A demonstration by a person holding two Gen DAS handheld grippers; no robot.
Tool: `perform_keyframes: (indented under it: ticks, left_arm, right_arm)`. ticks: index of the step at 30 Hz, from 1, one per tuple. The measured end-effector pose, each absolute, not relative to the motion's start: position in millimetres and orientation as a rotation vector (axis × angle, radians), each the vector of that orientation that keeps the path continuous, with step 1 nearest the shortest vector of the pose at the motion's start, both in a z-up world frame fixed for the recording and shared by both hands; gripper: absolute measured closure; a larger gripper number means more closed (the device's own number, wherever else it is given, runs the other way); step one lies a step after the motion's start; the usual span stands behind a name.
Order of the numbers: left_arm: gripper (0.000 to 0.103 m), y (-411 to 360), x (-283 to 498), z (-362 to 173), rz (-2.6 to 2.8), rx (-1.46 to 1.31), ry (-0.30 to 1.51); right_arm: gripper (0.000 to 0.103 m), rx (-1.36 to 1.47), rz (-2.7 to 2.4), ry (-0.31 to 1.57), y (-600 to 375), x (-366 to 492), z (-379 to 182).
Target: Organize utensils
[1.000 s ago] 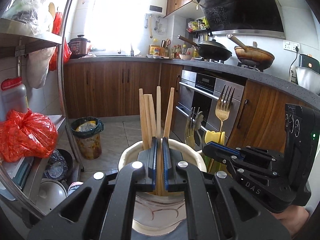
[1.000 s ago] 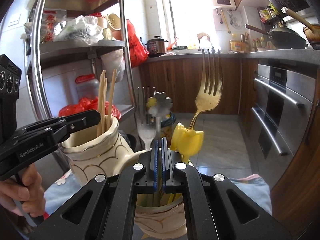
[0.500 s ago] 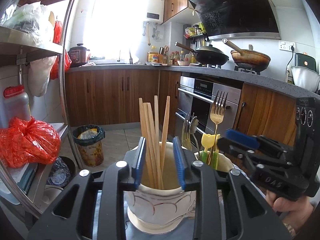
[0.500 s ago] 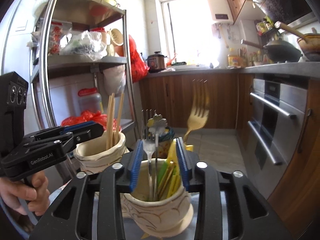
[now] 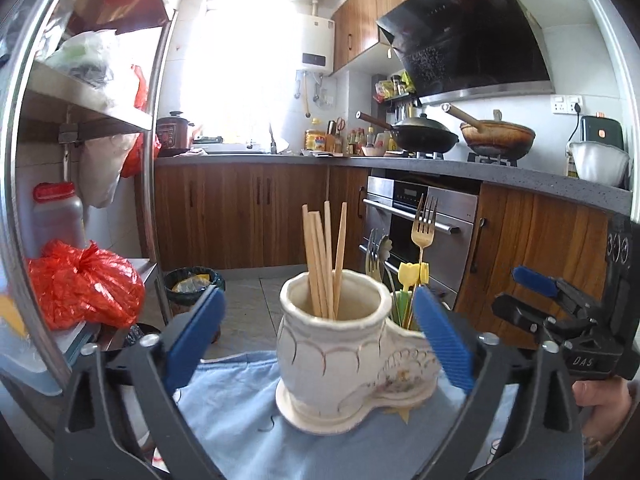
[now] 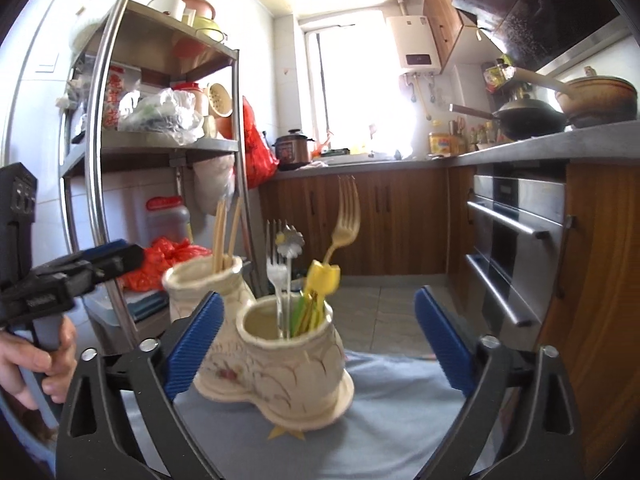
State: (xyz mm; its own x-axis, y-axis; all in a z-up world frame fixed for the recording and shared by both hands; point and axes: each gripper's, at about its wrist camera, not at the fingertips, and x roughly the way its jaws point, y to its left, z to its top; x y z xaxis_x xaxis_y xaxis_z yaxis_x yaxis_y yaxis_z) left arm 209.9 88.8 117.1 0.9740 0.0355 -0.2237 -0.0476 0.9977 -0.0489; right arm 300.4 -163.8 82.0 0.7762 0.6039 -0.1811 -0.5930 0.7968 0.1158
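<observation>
You are in a narrow kitchen, facing a blue cloth [image 5: 240, 412] that carries a cream double holder [image 5: 332, 356]. Chopsticks [image 5: 324, 256] stand in its left cup; forks [image 6: 346, 216] and yellow-handled pieces fill the right cup. Both your left gripper [image 5: 316, 336] and right gripper [image 6: 316, 340] are opening wide with nothing clasped, so the sorting looks finished or between items. Next, look for any loose utensil; none shows here. The cup bottoms are hidden, the gold fork is blurred, and the cloth's near edge is cut off.
</observation>
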Motion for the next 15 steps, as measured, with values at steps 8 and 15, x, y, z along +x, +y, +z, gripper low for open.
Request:
perform_keyframes:
  ticks: [8, 15]
  left_arm:
    - [0.006, 92, 182, 90, 0.040, -0.106, 0.221]
    - [0.006, 89, 166, 72, 0.041, -0.128, 0.222]
  right_arm:
    - [0.005, 0.054, 0.647, 0.239, -175, 276, 63]
    - [0.005, 0.066, 0.655, 0.209, -182, 254, 62]
